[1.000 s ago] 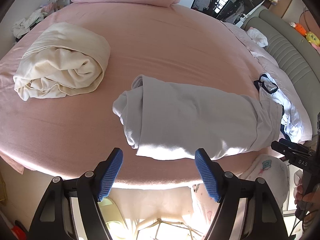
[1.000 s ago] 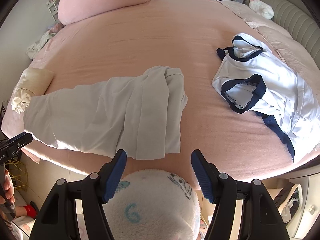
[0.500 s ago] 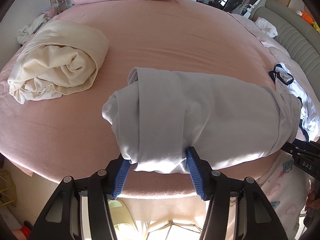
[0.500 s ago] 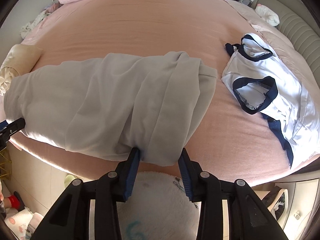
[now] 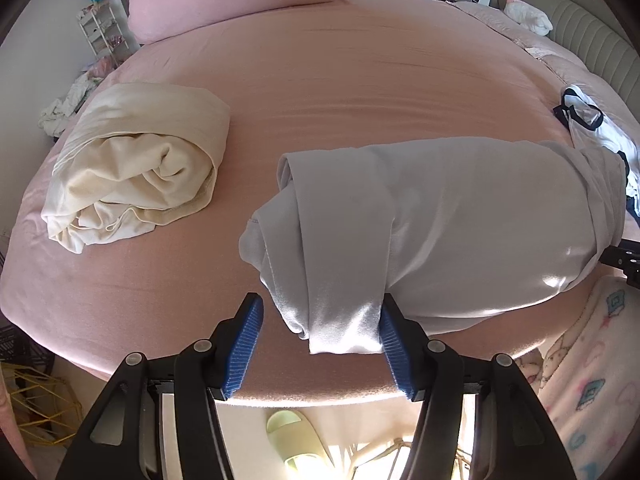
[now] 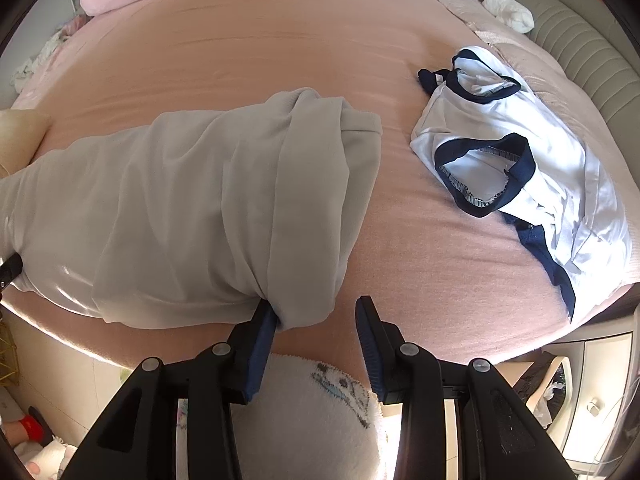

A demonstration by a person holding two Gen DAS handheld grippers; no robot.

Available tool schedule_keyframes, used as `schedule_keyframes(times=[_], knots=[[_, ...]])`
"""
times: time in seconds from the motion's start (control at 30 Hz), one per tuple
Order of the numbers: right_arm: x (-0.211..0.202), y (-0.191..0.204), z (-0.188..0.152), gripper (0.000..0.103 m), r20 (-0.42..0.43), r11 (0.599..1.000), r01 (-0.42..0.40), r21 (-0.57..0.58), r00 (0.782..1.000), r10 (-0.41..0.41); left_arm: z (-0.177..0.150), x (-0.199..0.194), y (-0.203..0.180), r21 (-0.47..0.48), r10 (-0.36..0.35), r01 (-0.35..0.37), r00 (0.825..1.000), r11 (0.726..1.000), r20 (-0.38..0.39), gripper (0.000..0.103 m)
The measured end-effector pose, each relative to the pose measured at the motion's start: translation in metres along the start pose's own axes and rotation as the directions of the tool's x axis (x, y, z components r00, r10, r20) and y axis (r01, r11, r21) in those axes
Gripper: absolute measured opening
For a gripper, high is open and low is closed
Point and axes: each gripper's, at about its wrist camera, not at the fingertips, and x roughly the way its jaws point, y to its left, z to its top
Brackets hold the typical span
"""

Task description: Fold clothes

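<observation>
A grey garment point(image 5: 440, 216) is lying stretched across the near edge of the pink bed point(image 5: 340, 64), roughly flattened but still bunched into loose lengthwise folds, so its fold looks barely begun.

The left hand-held gripper point(image 5: 318, 342) is sitting at one near corner of the grey garment. Its jaws are opening slightly, and a tongue of cloth is lying between them: one blue pad is touching the cloth, while the other is standing clear of it with bare sheet showing in the gap. So it is not clamping the cloth.

The right hand-held gripper point(image 6: 316, 328) is sitting at the other near corner. Its jaws are also opening a little. The bunched hem is brushing one pad and the other pad is standing apart from it, so this one is not pinching either.

As for progress, a cream garment point(image 5: 136, 164) is resting further along the bed, rolled or loosely bundled, well apart from the grey one. It may count as already handled, though it is hardly a neat fold. A white top with navy trim point(image 6: 508, 160) is lying crumpled just beside the grey garment's far end, plainly still unfolded. More clothes appear heaped on the floor by the wall, too small to judge.

My reading is that most of the job is still waiting: the grey piece needs gripping and folding, and then the white top.
</observation>
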Motion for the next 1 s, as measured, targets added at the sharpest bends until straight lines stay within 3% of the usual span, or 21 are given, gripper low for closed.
schedule_keyframes(times=[0.1, 0.17, 0.27, 0.3, 0.5, 0.67, 1.0], knots=[[-0.007, -0.011, 0.000, 0.042, -0.041, 0.993, -0.102, 0.053, 0.994, 0.105, 0.002, -0.013, 0.011, -0.068, -0.110, 0.108, 0.994, 0.992, -0.027, 0.056], [-0.018, -0.017, 0.002, 0.044, -0.033, 0.985, -0.152, 0.077, 0.987, 0.155, 0.006, -0.025, 0.022, -0.144, -0.192, 0.187, 0.981, 0.972, -0.018, 0.056], [-0.035, -0.026, 0.007, 0.067, -0.003, 0.968, -0.217, 0.125, 0.976, 0.219, 0.014, -0.042, 0.042, -0.260, -0.280, 0.275, 0.960, 0.926, 0.019, 0.063], [-0.041, -0.028, 0.010, 0.070, 0.014, 0.963, -0.231, 0.142, 0.973, 0.232, 0.017, -0.045, 0.045, -0.284, -0.286, 0.283, 0.958, 0.916, 0.032, 0.066], [-0.049, -0.016, 0.028, 0.070, 0.018, 0.977, -0.196, 0.087, 0.981, 0.195, 0.037, -0.027, 0.064, -0.318, -0.285, 0.272, 0.959, 0.908, 0.006, 0.067], [-0.047, -0.006, 0.035, 0.070, 0.012, 0.979, -0.199, 0.049, 0.980, 0.199, 0.052, -0.004, 0.045, -0.349, -0.329, 0.297, 0.944, 0.889, -0.035, 0.067], [-0.029, 0.018, 0.058, 0.070, -0.002, 0.975, -0.223, 0.012, 0.975, 0.224, 0.063, 0.026, 0.022, -0.327, -0.248, 0.206, 0.964, 0.922, -0.093, 0.067]])
